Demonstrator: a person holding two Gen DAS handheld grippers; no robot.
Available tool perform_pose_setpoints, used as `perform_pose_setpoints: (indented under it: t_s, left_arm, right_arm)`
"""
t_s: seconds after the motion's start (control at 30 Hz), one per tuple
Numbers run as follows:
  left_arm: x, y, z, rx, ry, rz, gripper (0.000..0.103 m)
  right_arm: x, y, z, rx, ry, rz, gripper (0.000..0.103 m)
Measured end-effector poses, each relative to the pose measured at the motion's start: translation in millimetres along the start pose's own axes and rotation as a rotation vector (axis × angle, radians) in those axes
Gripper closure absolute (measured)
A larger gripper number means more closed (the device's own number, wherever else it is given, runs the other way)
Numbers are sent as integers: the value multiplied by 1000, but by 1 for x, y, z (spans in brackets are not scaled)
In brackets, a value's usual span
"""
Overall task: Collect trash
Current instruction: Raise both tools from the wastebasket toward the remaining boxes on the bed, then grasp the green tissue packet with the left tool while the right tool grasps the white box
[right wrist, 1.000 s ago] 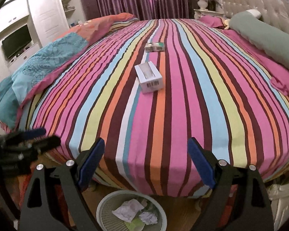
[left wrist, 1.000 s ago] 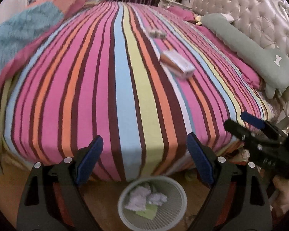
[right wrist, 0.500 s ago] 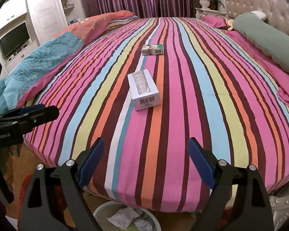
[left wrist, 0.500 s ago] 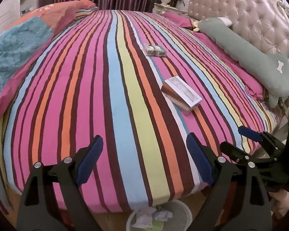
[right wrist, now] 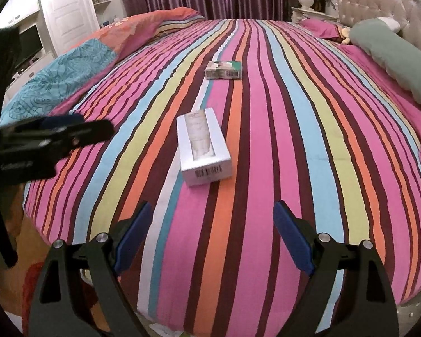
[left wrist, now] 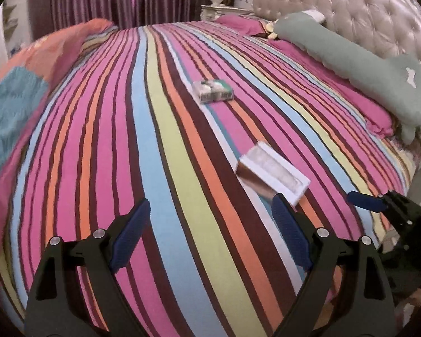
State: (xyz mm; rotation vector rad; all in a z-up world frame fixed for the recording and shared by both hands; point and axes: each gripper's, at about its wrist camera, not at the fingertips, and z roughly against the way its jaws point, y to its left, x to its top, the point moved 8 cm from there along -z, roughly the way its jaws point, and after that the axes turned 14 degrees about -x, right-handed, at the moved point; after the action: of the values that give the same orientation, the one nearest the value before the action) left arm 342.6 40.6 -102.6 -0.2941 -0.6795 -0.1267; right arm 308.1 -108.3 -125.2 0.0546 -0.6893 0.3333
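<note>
A white carton with a barcode (right wrist: 202, 149) lies on the striped bed, just ahead of my open, empty right gripper (right wrist: 212, 234). It also shows in the left wrist view (left wrist: 272, 173), right of my open, empty left gripper (left wrist: 210, 236) and touching the tip of its right finger in the image. A smaller green and white box (right wrist: 224, 70) lies farther up the bed; the left wrist view shows it too (left wrist: 212, 91). The waste basket is out of view below the bed edge.
A long green pillow (left wrist: 350, 53) and a tufted headboard (left wrist: 350, 8) line the right side. A blue and orange quilt (right wrist: 70, 67) is bunched on the left. White cabinets (right wrist: 56, 14) stand beyond it. The bed edge (right wrist: 70, 241) drops to a wooden floor.
Both grippers have risen and moved forward over the bed. The waste basket has dropped out of both views. The white carton is now much closer to both grippers.
</note>
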Motion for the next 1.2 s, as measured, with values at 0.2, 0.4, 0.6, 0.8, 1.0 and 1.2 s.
perform_pose_setpoints:
  t_s: [0.2, 0.4, 0.6, 0.8, 1.0, 1.2]
  left_arm:
    - [42, 9, -17, 13, 4, -73, 17]
    - [66, 11, -39, -10, 20, -103, 17]
    - [84, 13, -67, -49, 48, -121, 17]
    - [102, 14, -93, -53, 61, -171, 17]
    - [125, 16, -122, -26, 86, -249, 17]
    - [142, 25, -148, -20, 125, -283, 17]
  right_arm:
    - [12, 0, -14, 13, 8, 6, 20]
    - [23, 2, -28, 17, 9, 27, 20]
    - [26, 0, -36, 35, 19, 33, 20]
    - [30, 0, -41, 53, 12, 45, 20]
    - [36, 4, -42, 68, -2, 59, 20]
    - [44, 7, -43, 99, -9, 62, 20]
